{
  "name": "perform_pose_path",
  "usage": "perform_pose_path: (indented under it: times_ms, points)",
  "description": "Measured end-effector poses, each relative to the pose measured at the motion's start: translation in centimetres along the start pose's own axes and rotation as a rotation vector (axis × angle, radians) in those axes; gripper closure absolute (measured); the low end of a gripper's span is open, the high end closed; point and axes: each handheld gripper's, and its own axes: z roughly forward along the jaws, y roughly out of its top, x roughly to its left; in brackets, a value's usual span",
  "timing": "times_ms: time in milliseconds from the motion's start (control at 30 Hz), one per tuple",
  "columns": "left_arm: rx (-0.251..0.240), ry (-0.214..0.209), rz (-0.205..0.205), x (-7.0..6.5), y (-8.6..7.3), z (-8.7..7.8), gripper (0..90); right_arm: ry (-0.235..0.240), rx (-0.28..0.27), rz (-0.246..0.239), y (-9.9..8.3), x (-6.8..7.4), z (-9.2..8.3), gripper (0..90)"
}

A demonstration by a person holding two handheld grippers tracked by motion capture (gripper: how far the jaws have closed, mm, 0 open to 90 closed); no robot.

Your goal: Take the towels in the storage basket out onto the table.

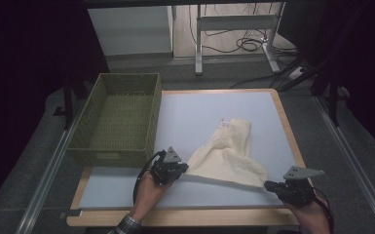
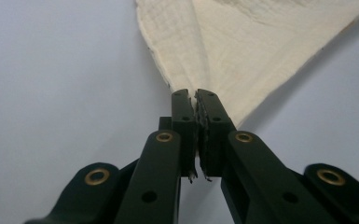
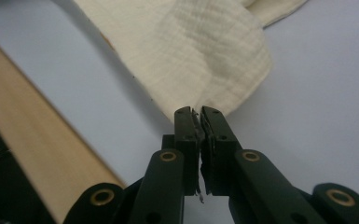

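Green woven basket [image 1: 117, 119] — rectangular, open-topped, nothing inside, standing at the left edge of the table and overhanging its left side. Table [image 1: 195, 112] — pale grey-blue top with a light wooden border. Metal desk frame [image 1: 234, 29] beyond, on the floor. Black cables [image 1: 246, 45] coiled beneath that frame.
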Motion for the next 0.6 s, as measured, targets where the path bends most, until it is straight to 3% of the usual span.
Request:
perform_pose_path:
  times_ms: [200,267,333,433,600]
  points:
    - [0.049,-0.047,0.001,-1.7,-2.3,-1.4,85.3,0.048,0.035,0.002,-1.7,1.8,-0.3,84.0]
    - [0.045,-0.008,0.010,-1.7,-2.5,-1.8,74.2,0.053,0.040,-0.001,-2.0,2.0,-0.5,80.2]
    - [0.032,0.015,-0.002,-1.2,-2.0,-2.1,66.0,0.027,0.021,0.000,-1.8,1.7,-1.1,75.0]
    - [0.002,0.037,-0.019,-0.1,-0.4,-1.8,62.8,0.005,-0.012,0.021,-1.0,0.6,-1.6,71.7]
    - [-0.002,0.065,-0.010,1.4,2.9,1.0,60.1,-0.043,-0.026,0.023,1.2,-1.7,0.0,68.5]
